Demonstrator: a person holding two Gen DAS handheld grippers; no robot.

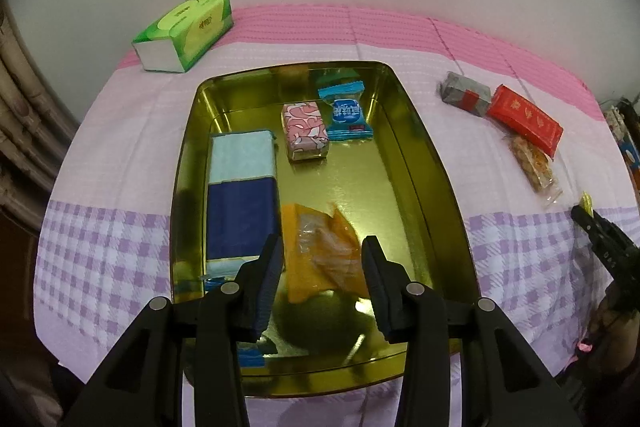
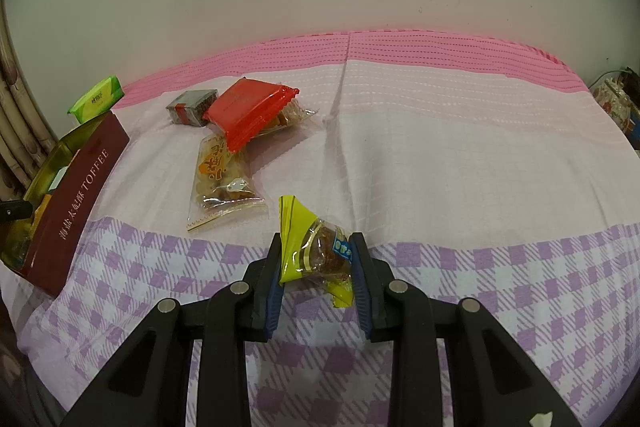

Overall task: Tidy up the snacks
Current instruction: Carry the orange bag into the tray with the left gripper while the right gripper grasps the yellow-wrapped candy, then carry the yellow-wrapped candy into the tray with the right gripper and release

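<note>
left wrist view: the left gripper (image 1: pixel 324 267) hangs low over the near end of the gold tin (image 1: pixel 434 187), its jaws parted around an orange packet (image 1: pixel 320 247) that looks to rest on the tin floor, apparently just set down there; the pads do not seem to press it. beside it lies a blue box (image 1: pixel 240 195) along the left wall, and farther in a pink wrapped sweet (image 1: pixel 305 131) and a blue candy (image 1: pixel 347 113), so the tin serves as the sorting place. right wrist view: the right gripper (image 2: pixel 316 259) has its jaws clamped on a yellow-wrapped snack (image 2: pixel 316 247) above the checked bed cover (image 2: pixel 480 167), likely next for the tin. beyond wait a clear peanut packet (image 2: pixel 220 183), a red packet (image 2: pixel 248 107) and a grey box (image 2: pixel 192 107).
</note>
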